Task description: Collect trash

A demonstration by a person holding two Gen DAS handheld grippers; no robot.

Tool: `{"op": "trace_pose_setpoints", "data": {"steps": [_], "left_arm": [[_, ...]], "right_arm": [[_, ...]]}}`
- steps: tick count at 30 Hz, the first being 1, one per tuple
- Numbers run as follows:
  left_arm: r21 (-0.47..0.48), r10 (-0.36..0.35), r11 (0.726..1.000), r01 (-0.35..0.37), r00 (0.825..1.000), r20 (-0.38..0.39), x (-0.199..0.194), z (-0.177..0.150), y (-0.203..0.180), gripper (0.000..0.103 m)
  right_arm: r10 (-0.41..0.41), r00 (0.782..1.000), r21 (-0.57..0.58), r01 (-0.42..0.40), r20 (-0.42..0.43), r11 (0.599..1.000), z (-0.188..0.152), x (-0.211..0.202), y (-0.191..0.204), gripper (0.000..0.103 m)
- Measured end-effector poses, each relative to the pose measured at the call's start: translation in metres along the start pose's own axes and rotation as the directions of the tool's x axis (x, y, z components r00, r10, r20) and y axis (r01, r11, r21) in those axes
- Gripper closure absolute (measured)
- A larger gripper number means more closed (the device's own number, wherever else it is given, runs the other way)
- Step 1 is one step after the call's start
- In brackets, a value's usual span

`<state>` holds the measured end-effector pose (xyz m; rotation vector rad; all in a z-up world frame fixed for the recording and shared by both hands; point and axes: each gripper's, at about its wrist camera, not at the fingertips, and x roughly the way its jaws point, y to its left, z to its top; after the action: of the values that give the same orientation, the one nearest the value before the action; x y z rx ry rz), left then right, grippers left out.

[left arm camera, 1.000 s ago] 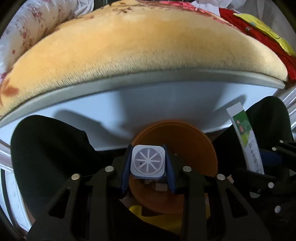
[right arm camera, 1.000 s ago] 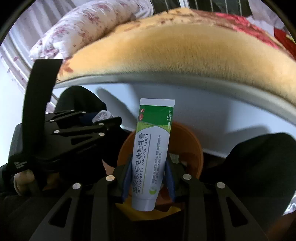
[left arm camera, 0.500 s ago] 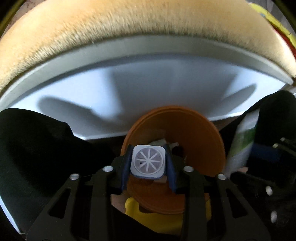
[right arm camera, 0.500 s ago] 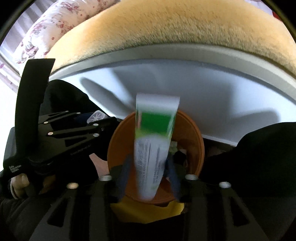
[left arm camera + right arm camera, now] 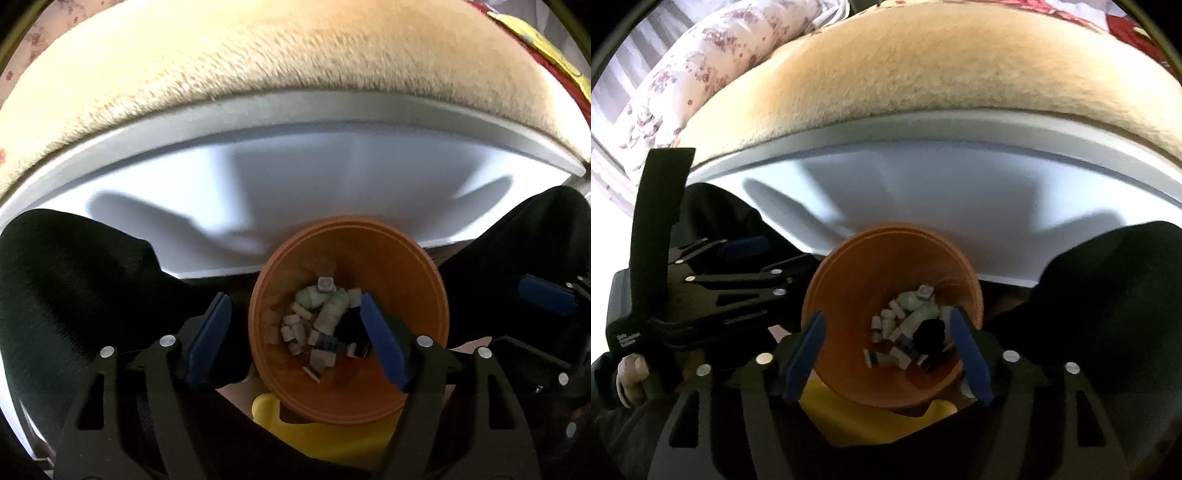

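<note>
An orange trash bin (image 5: 417, 295) stands on the floor below both grippers and also shows in the right wrist view (image 5: 849, 288). Inside lie several small pale pieces, a small square cap (image 5: 325, 283) and a white-green tube (image 5: 332, 310); the cap (image 5: 924, 291) and tube (image 5: 916, 314) show in the right wrist view too. My left gripper (image 5: 295, 332) is open and empty over the bin. My right gripper (image 5: 890, 347) is open and empty over the bin. The left gripper's body (image 5: 713, 291) sits to the left in the right wrist view.
A white bed frame (image 5: 332, 177) with a tan plush blanket (image 5: 277, 66) rises just behind the bin. A yellow object (image 5: 325, 435) lies under the bin's near side. The person's dark-trousered knees (image 5: 74, 288) flank the bin. A floral pillow (image 5: 701, 66) lies at the far left.
Both grippers opened over the bin. The square cap dropped from the left one and the tube dropped from the right one; both now lie inside the bin.
</note>
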<state>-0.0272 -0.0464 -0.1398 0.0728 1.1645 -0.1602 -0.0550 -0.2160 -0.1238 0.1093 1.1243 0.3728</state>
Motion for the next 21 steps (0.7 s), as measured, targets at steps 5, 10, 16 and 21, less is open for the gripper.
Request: {"op": "trace_pose_setpoints", "data": {"steps": [5, 10, 16, 21], "left_arm": [[-0.004, 0.007, 1.0, -0.007, 0.996, 0.092, -0.023, 0.002, 0.0, 0.031], [0.016, 0.024, 0.999, -0.03, 0.958, 0.286, -0.069, 0.001, -0.005, 0.018], [-0.015, 0.047, 0.999, -0.045, 0.912, 0.407, -0.109, 0.012, -0.001, 0.012], [-0.044, 0.023, 0.999, -0.004, 0.903, 0.429, -0.122, 0.014, 0.008, 0.012]], "right_arm": [[-0.053, 0.992, -0.002, 0.054, 0.112, 0.999, 0.0, -0.03, 0.007, 0.017], [-0.122, 0.94, 0.03, 0.119, 0.317, 0.992, 0.007, -0.07, 0.015, 0.005], [-0.209, 0.894, 0.102, 0.183, 0.396, 0.978, 0.015, -0.089, 0.02, 0.005], [-0.237, 0.879, 0.114, 0.208, 0.413, 0.971, 0.007, -0.096, 0.017, 0.005]]}}
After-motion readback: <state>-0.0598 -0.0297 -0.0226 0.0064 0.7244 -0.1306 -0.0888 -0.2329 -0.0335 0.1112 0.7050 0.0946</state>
